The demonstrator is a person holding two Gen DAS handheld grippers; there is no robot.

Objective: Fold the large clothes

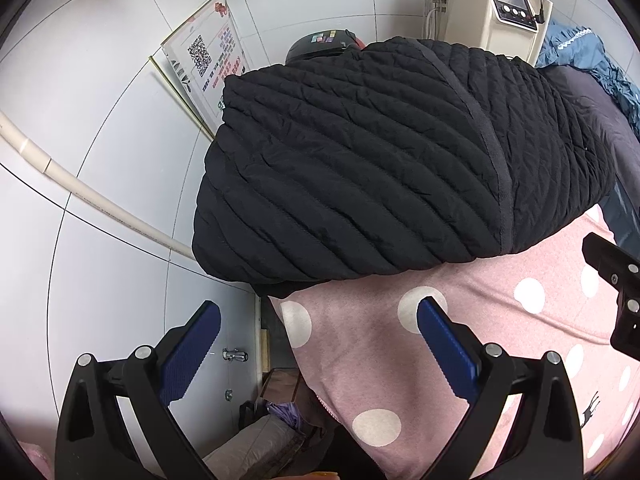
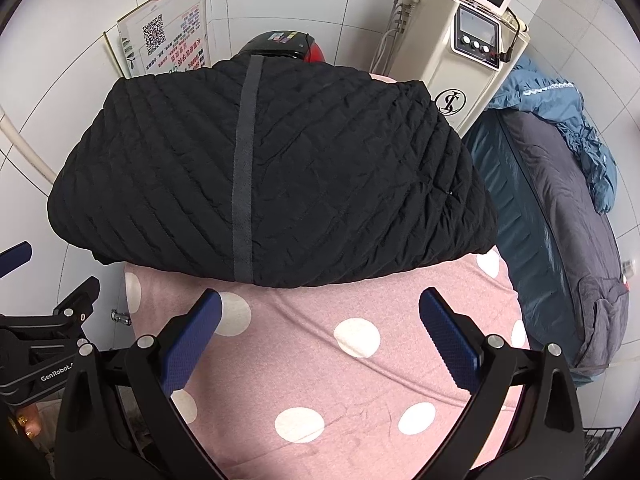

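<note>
tongs first: the left gripper [image 1: 318,340] and right gripper [image 2: 320,328] both stand wide apart and empty, hovering over the pink polka-dot cover [image 2: 360,380], probably because nothing needs gripping now. at twelve o'clock from each lies the black quilted jacket [image 2: 280,168], a compact folded bundle at the far edge, its left side seemingly overhanging. beyond, at one o'clock, stands a cream machine [image 2: 448,60].

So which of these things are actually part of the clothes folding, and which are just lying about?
Part of the job:
black quilted jacket, folded
pink spotted cover it lies on
left hand-held gripper and right hand-held gripper, both open, empty

Just lying about:
cream machine
blue garment
QR-code sign
</note>
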